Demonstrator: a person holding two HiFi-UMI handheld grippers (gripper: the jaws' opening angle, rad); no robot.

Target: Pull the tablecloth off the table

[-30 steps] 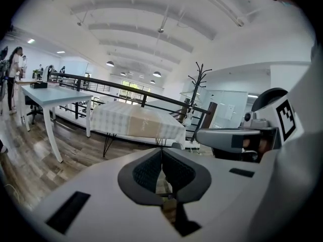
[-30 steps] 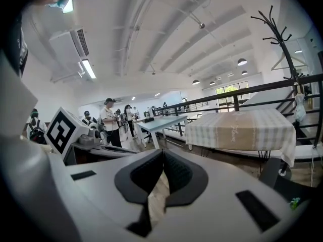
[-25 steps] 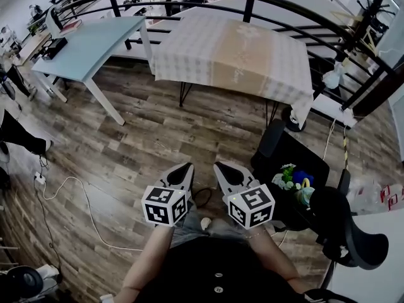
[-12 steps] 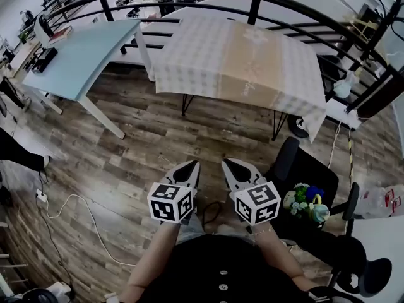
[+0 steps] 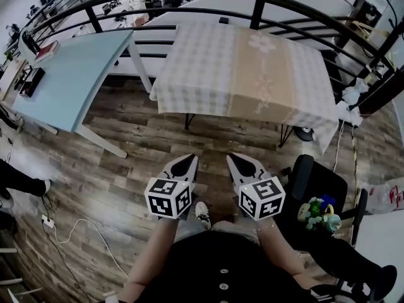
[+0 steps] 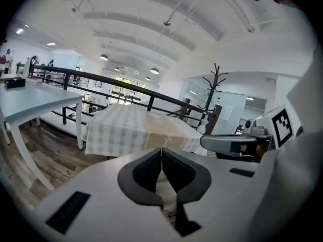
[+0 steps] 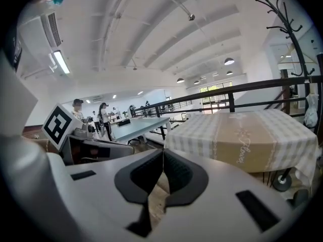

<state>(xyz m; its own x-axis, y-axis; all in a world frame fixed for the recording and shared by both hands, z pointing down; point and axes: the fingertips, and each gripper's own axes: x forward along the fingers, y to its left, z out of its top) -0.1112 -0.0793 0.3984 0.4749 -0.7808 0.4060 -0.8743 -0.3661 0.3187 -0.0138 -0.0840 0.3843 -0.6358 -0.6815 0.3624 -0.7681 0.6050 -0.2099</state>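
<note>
A checked white tablecloth [image 5: 214, 62] with a beige floral band down its middle covers the table ahead, hanging over the near edge. It also shows in the left gripper view as the tablecloth [image 6: 126, 130] and in the right gripper view as the tablecloth [image 7: 252, 130]. My left gripper [image 5: 188, 161] and right gripper [image 5: 235, 159] are held side by side over the wood floor, well short of the table. Both are shut with nothing between the jaws, as the left gripper [image 6: 161, 153] and right gripper [image 7: 163, 153] show in their own views.
A light blue table [image 5: 76, 74] stands to the left. A black railing [image 5: 252, 5] runs behind the covered table. A black office chair [image 5: 315, 194] with toys on its seat stands at my right. A white cable [image 5: 76, 229] lies on the floor at left. A coat rack [image 6: 216, 84] stands further right.
I have walked closer to the covered table; it now looks larger and nearer in the head view. Both grippers stay shut and side by side.
</note>
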